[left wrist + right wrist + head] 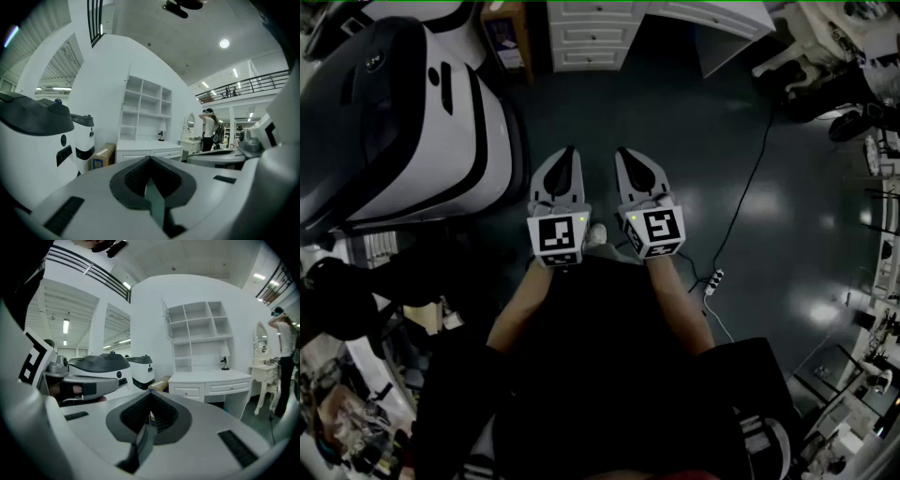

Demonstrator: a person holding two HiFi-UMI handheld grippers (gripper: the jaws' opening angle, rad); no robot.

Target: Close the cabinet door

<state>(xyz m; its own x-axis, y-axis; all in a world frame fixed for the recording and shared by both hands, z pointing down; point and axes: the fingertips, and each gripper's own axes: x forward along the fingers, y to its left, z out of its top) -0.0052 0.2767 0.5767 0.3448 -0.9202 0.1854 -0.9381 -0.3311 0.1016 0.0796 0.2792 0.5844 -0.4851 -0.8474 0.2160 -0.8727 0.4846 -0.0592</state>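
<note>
I have both grippers level and side by side at mid-frame in the head view, the left gripper [569, 152] and the right gripper [624, 154] near each other but not touching, each with its fingers clenched together on nothing. Ahead of them, toward the top of the frame, lies an open stretch of dark floor [694, 159] that runs up to the white cabinet [199, 331], well apart from both tips. The right gripper view shows its open shelves standing over a white tabletop [208, 376] with drawers beneath. A thin panel juts out at the cabinet's upper left edge, likely the cabinet door [165, 319], too slim for me to say more. The left margin is tight: two bulky white-and-black machines [403, 112] fill the upper left of the head view, their edge just beside the left gripper, with a cardboard box [508, 42] between them and the cabinet. On the right a cable [752, 183] trails down the floor to a power strip [712, 281]. Far right in the right gripper view, a person [283, 348] stands by a dressing table
</note>
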